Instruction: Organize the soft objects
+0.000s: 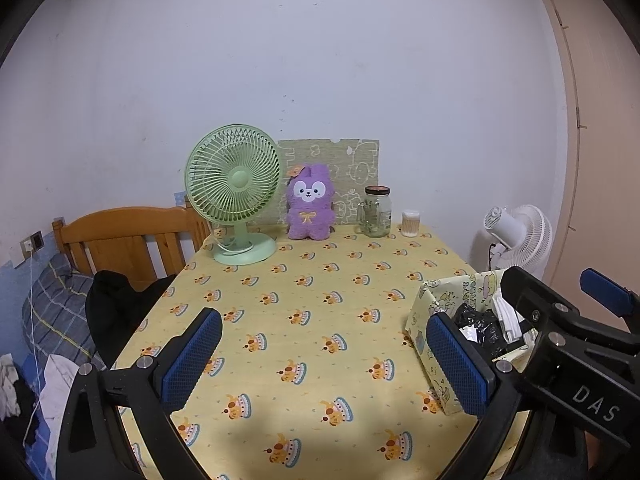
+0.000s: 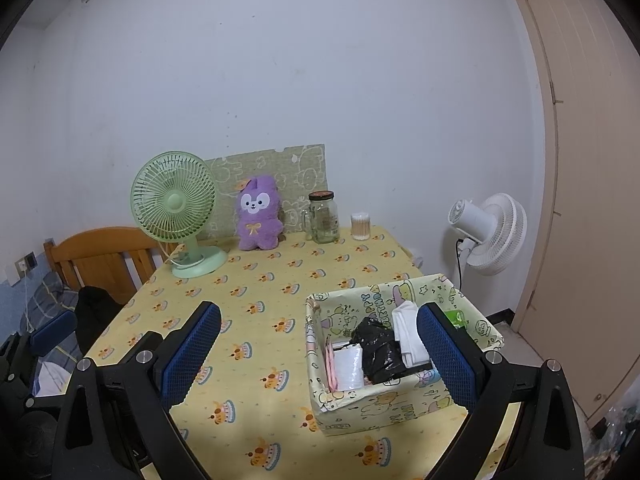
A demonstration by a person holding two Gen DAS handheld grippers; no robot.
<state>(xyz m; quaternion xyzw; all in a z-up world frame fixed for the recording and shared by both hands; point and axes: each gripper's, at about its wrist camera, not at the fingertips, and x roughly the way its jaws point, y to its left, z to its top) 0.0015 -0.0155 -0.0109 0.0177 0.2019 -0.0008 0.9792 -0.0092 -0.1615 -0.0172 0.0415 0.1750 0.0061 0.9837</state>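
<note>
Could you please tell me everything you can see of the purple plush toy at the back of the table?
The fluffy purple plush toy sits upright at the far edge of the table on the yellow cake-print tablecloth, facing the cameras. It has a white face patch with dark eyes, long ears, an orange flower on one ear and a yellow bow on its chest. Its back seems to lean on the green patterned board. It is between the green desk fan and the glass jar. Neither gripper touches it.
</note>
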